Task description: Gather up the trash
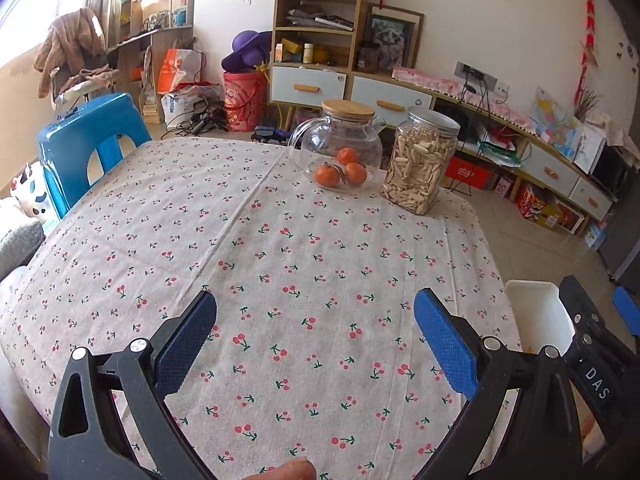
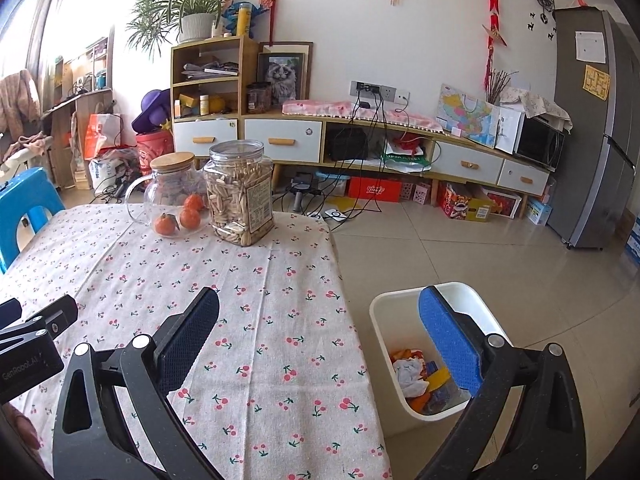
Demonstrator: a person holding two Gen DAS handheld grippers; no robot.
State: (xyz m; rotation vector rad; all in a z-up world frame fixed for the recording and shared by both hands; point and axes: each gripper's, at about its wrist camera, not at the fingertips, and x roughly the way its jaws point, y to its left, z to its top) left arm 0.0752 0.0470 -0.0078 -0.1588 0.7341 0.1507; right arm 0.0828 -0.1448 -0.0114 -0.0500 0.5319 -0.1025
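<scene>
The table (image 2: pixel 256 320) under its cherry-print cloth carried only a glass jug (image 2: pixel 168 196) of oranges and a jar (image 2: pixel 240 196) of seeds. The white bin (image 2: pixel 384 320) stood on the floor beside it, holding the trash (image 2: pixel 412 372): crumpled paper and wrappers, likely light and soft, best pinched by a fold. Left gripper (image 1: pixel 316 344) and right gripper (image 2: pixel 320 344) hung empty, jaws apart.

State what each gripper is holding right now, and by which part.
Nothing is held. The left gripper and the right gripper both stand open and empty above the tablecloth; the trash lies in the white bin.
</scene>
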